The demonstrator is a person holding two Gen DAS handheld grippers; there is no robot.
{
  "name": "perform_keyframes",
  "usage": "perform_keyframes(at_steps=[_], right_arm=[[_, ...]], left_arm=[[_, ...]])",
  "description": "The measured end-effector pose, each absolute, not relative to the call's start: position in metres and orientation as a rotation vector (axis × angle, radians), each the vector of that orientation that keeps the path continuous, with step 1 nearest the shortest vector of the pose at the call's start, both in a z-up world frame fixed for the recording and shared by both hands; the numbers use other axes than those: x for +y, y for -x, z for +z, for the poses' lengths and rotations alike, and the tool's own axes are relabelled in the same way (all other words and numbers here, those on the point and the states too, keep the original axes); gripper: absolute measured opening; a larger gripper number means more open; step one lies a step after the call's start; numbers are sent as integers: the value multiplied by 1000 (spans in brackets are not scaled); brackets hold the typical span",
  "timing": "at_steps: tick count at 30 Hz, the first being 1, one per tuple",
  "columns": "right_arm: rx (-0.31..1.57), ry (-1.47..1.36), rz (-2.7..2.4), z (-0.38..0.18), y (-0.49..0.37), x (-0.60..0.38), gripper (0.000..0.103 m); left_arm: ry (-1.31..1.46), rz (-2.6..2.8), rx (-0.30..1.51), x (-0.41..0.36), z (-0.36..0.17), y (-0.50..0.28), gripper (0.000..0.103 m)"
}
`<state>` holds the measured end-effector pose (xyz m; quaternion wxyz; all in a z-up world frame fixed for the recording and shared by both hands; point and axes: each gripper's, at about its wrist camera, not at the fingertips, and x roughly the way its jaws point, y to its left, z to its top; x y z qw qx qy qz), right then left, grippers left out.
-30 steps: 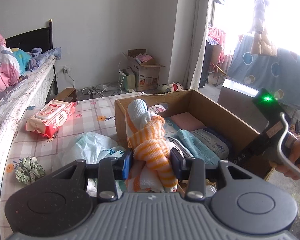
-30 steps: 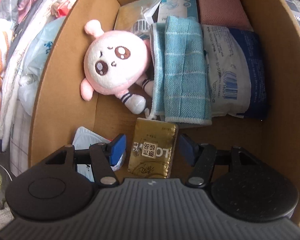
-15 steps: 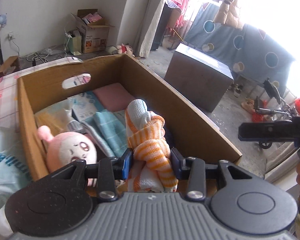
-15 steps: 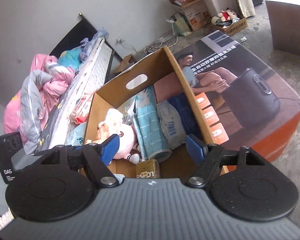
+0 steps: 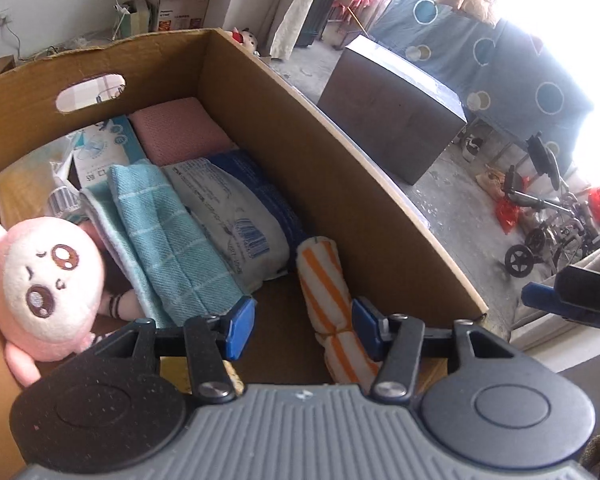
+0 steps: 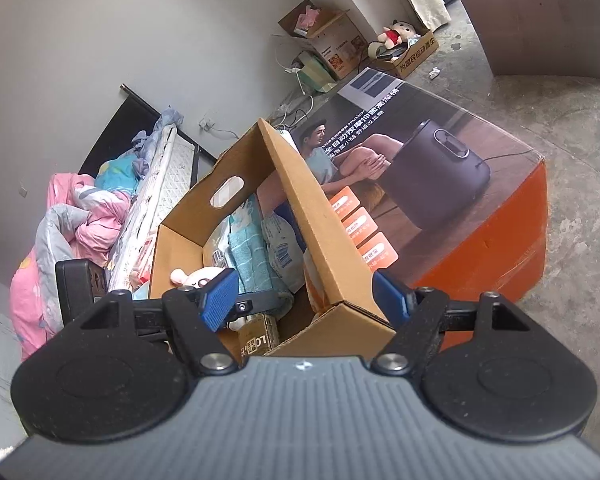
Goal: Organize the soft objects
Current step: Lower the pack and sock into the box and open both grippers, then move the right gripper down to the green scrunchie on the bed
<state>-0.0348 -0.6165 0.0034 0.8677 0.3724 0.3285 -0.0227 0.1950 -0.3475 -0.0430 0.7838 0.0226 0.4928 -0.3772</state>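
Left wrist view showed the left gripper [image 5: 303, 330] with jaws apart over the cardboard box [image 5: 340, 168]; the orange-striped towel [image 5: 326, 292] lay inside at five o'clock, beside the right wall. The right gripper [image 6: 306, 298] hung outside, jaws wide apart.

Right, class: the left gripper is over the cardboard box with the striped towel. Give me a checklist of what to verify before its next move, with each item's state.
1. Orange-striped towel inside the cardboard box: ok.
2. Left gripper open, with a gap at the left pad: ok.
3. Right pad clear of the towel: cannot tell, they look close.
4. Towel resting on the box floor: cannot tell.
5. Right gripper open, empty, above the box's near corner: ok.
6. Pink plush and teal towel lying apart from the striped towel: ok.
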Motion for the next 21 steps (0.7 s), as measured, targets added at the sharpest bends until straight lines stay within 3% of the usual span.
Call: perform_keyframes(at_steps=[5,9,12,21], right_arm=[[675,-783,-11,7,27,-608,74],[665,-752,39,17,18,-590,74],[660,-708,85,30,10,-569,77],[711,-555,280,66,-43,-478,80]], left_arm=[[-15,-782,993,-318,-13,-190,61],[-3,-758,921,-287,12,-178,71],[21,-728,859,-251,27,-164,79],[5,-464,647,-124,51,-132,89]])
